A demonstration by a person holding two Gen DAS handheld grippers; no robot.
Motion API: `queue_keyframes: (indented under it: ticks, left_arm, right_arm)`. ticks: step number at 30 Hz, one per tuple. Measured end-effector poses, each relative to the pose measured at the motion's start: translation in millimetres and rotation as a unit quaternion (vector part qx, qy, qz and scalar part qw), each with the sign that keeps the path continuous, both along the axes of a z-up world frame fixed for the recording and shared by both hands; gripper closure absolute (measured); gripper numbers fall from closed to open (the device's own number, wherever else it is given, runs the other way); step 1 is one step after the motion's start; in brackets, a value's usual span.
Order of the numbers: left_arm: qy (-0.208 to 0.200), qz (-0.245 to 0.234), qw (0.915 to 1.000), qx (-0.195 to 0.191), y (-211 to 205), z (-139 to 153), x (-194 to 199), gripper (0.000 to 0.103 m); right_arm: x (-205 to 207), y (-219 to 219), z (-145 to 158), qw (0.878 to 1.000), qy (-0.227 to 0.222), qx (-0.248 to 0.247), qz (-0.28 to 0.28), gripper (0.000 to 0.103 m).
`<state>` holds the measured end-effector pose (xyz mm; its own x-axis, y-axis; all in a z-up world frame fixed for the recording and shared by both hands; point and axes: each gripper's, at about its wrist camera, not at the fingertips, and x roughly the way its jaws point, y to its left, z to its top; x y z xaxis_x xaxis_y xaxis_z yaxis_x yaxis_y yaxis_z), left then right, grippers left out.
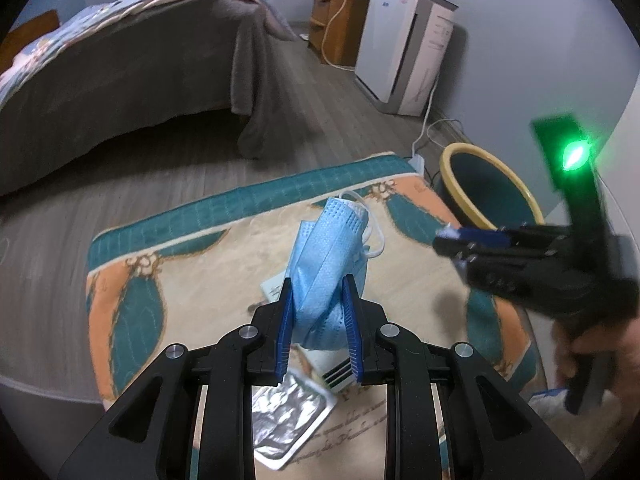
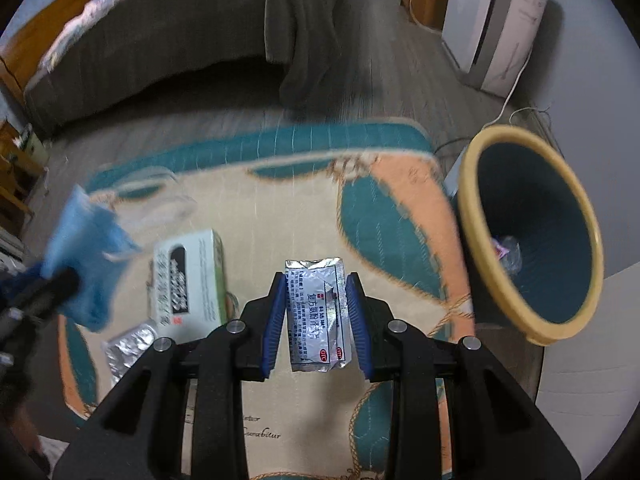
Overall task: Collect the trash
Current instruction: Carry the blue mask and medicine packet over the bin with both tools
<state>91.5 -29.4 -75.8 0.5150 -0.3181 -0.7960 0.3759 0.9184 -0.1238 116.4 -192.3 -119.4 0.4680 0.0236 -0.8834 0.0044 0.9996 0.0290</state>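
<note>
Left gripper (image 1: 318, 292) clamps the blue mask (image 1: 332, 248); right gripper (image 2: 316, 292) seems to pinch the foil packet (image 2: 318, 316) beside the bin (image 2: 532, 232).

Place: a home bedroom.
Bed (image 1: 120, 52): far left, draped in a grey blanket.
Floor (image 1: 280, 128): grey wood planks.
Rug (image 1: 160, 240): near, patterned teal, orange and cream.
Air purifier (image 1: 404, 44): white, far right against the wall.
Wooden cabinet (image 1: 336, 20): far, beside it.

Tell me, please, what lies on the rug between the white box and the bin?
In the right wrist view, only bare rug lies between the box and the bin; the sachet there is held in the right gripper.
</note>
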Motion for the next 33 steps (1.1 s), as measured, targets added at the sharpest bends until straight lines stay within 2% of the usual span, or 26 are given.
queue_keyframes:
  ticks: [5,8,11,13,18,26,33]
  left_arm:
    - [-0.008,-0.011,0.9999,0.002,-15.1,3.1,4.0,0.078]
    - [-0.012,-0.017,0.9998,0.006,-25.2,3.5,6.4,0.078]
    - [-0.016,-0.020,0.9996,0.005,-33.8,3.9,7.7,0.078]
    - [-0.021,-0.023,0.9995,0.005,-38.5,4.6,8.2,0.078]
    - [-0.027,-0.029,0.9992,-0.002,-47.9,6.6,7.5,0.078]
    - [-0.051,-0.050,0.9971,0.025,-78.3,11.7,0.0,0.078]
    - [-0.060,-0.049,0.9970,0.005,-110.6,24.0,10.0,0.078]
  right_arm:
    - [-3.6,-14.4,48.9,0.999,-0.041,-0.009,0.010,0.073]
    - [-1.0,-22.0,74.4,0.997,-0.062,-0.041,0.026,0.073]
    - [1.1,-38.2,87.4,0.994,-0.082,-0.066,0.017,0.073]
    - [-1.6,-51.2,89.0,0.995,-0.088,-0.054,0.004,0.073]
    - [3.3,-79.4,68.2,0.997,-0.064,-0.022,-0.025,0.073]
    - [14.2,-109.4,69.5,0.996,-0.074,-0.020,-0.049,0.073]
    - [19.2,-148.5,60.1,0.996,-0.057,-0.014,-0.062,0.073]
